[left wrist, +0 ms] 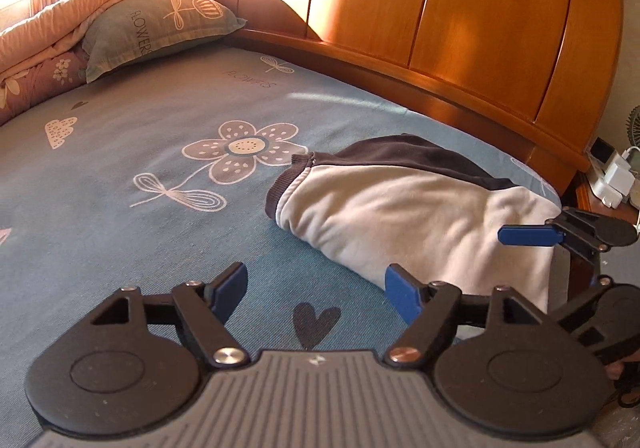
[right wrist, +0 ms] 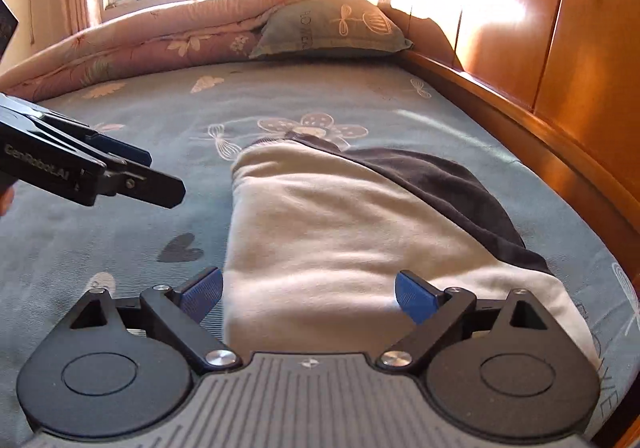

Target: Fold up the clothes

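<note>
A folded garment, cream with dark brown trim, lies on the blue flowered bedsheet near the wooden headboard. In the left wrist view my left gripper hovers over bare sheet just left of the garment's near edge, jaws open with nothing between them. My right gripper shows at that view's right edge, one blue pad over the garment's right end. In the right wrist view the garment fills the middle. My right gripper is open above its near edge and holds nothing. The left gripper's fingers reach in from the left.
A wooden headboard runs along the far right side. A grey-green pillow and a folded pink quilt lie at the far end of the bed under a sunlit window. A nightstand with white chargers stands beyond the bed's corner.
</note>
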### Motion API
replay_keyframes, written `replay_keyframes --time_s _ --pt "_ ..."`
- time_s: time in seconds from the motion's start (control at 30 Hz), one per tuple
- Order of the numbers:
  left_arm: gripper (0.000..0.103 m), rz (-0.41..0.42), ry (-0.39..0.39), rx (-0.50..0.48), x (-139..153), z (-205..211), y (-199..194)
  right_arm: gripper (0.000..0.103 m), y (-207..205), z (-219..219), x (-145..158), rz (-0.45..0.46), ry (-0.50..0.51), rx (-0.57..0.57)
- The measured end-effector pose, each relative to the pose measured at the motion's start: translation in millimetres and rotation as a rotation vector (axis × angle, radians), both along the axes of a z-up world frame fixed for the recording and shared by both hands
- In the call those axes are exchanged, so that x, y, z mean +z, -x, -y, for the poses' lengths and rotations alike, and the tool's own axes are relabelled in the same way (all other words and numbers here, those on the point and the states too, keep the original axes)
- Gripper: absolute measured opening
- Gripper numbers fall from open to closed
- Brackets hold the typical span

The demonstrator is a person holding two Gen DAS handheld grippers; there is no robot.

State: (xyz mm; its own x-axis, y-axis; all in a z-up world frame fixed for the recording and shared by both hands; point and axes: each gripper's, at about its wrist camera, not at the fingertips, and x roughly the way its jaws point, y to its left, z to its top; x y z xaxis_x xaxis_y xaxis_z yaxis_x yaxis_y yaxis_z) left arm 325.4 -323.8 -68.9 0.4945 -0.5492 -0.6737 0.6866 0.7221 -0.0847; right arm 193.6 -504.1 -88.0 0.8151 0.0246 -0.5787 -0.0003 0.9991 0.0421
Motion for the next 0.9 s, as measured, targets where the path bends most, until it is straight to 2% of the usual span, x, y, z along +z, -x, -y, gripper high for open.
replay_keyframes --time_s 0.03,0.17,0.23,0.3,0.4,0.47,0.53,0.57,0.73,0.83,0.9 --pt "0.077 -0.007 0.001 -0.001 -1 -5 6 0.097 14 -5 -1 0.005 -0.035 0.027" --pt "0.077 -0.055 0.001 0.003 -10 -21 29 0.097 39 -5 -27 -0.125 -0.081 0.022" --pt "0.077 -0.049 -0.013 0.005 -11 -27 40 0.096 49 12 -22 -0.095 -0.097 -0.029" --pt "0.078 -0.042 -0.033 -0.008 -12 -29 51 0.097 56 38 -10 -0.024 -0.131 -0.100" --pt "0.079 -0.049 -0.055 -0.042 -15 -29 62 0.099 44 82 -3 0.031 -0.169 -0.183" --pt "0.079 -0.059 -0.066 -0.058 -17 -27 66 0.099 28 108 -13 0.008 -0.167 -0.224" --pt "0.079 -0.060 -0.083 -0.070 -18 -24 69 0.097 14 128 -27 -0.067 -0.177 -0.281" --pt "0.079 -0.055 -0.091 -0.079 -18 -24 70 0.097 13 131 -27 -0.066 -0.187 -0.286" --pt "0.081 -0.047 -0.114 -0.089 -19 -30 72 0.103 6 109 21 0.047 -0.101 -0.185" --pt "0.081 -0.029 -0.124 -0.045 -19 -38 71 0.103 -26 98 40 0.071 -0.084 -0.102" --pt "0.082 -0.024 -0.123 -0.021 -18 -45 71 0.103 -58 97 39 0.060 -0.090 -0.075"
